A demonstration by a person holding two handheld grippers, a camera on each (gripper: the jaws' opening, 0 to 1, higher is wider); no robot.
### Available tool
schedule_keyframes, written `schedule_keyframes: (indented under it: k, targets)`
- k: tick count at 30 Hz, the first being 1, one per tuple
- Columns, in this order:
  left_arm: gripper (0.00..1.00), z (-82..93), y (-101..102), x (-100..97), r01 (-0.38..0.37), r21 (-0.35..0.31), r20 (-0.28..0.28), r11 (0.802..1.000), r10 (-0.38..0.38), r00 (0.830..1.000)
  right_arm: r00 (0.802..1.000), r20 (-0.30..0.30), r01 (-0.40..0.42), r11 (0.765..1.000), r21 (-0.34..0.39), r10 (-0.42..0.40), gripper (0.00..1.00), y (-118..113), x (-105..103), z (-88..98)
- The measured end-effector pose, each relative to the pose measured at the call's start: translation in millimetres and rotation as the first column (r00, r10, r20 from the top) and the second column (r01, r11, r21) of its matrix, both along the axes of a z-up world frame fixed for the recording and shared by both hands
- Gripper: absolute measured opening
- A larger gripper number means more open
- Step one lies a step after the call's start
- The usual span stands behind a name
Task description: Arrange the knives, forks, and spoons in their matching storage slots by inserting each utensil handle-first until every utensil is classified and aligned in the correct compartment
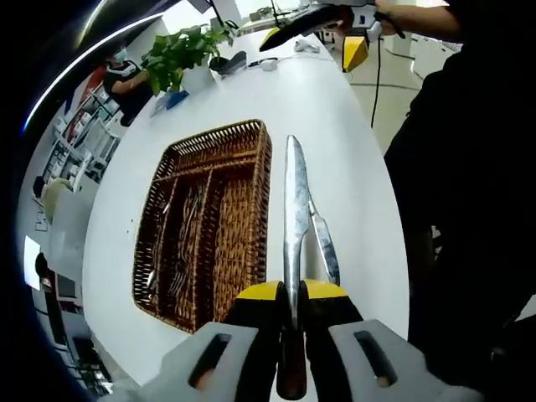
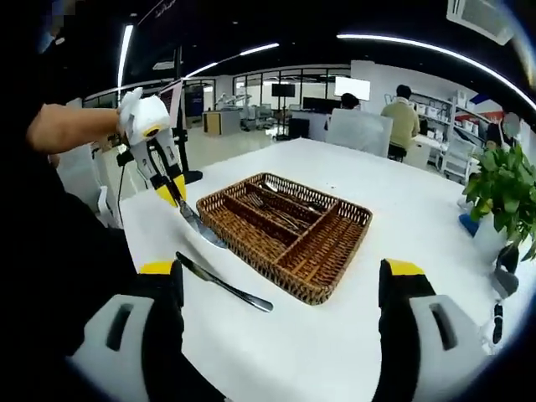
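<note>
Holding a knife [image 1: 295, 218] tight in your left gripper [image 1: 291, 295], blade out front, you have the basket [image 1: 251, 138] just left of it. Your right gripper [image 2: 280, 289] is wide open, holding nothing. Another knife [image 2: 224, 285] lies ahead. Tilt, and the blade could catch the rim.

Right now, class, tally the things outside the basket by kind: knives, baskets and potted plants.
Knives: 2, one held, one lying on the table
Wicker basket: 1
Potted plant: 1
Total: 4
</note>
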State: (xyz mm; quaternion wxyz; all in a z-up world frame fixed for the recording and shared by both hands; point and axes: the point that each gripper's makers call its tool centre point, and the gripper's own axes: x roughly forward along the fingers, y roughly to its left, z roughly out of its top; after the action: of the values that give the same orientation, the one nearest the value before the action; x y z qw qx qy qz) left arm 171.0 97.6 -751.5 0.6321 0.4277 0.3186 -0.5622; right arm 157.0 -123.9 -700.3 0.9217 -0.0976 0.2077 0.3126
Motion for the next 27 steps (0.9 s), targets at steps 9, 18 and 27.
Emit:
schedule_keyframes:
  k: [9,18,27]
  targets:
    - [0.07,34.6,-9,7.4,0.01,0.016,0.035,1.0,-0.01,0.999,0.992,0.055,0.105,0.988,0.116,-0.112,1.0,-22,-2,40.9]
    - [0.07,37.3,-7,14.6,-0.003,0.019,0.038,1.0,0.002,0.999,0.996,0.088,0.001,0.999,0.051,-0.006,1.0,-13,-16,53.4]
    - [0.07,41.0,-4,22.8,-0.022,0.018,0.055,1.0,0.021,0.998,0.995,0.096,0.002,1.0,0.021,-0.004,1.0,-11,-14,51.9]
